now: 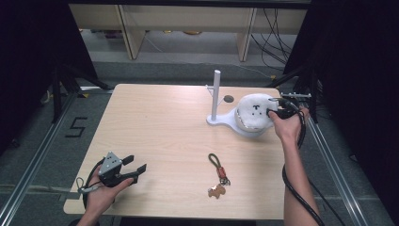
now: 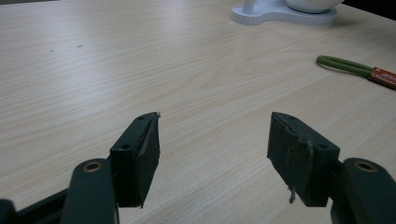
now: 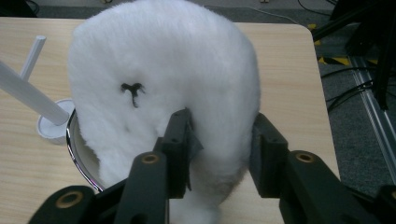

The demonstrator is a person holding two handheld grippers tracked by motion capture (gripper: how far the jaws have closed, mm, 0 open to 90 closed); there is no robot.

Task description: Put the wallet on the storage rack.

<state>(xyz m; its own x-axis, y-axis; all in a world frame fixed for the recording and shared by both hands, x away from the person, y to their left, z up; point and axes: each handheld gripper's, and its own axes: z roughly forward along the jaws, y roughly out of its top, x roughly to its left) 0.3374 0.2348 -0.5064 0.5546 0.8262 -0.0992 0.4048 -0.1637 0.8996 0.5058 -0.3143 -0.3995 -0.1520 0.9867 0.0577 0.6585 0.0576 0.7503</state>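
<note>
A white plush toy (image 1: 254,110) with small black stitched marks lies over a bowl on a white stand (image 1: 221,120) at the table's far right. My right gripper (image 1: 272,107) reaches it from the right. In the right gripper view its jaws (image 3: 219,126) stand apart on either side of a fold of the plush toy (image 3: 163,70), and the fur between them does not look squeezed. The bowl's shiny rim (image 3: 77,154) peeks out under the fur. My left gripper (image 1: 136,163) rests near the front left corner, open, with bare table between its jaws (image 2: 215,121).
A thin white pole (image 1: 216,92) rises from the stand's base. A keychain (image 1: 219,172) with a green loop (image 2: 345,65), a red tag and a brown charm lies front centre. A dark round spot (image 1: 228,99) marks the table behind the stand. The table's right edge is close to the stand.
</note>
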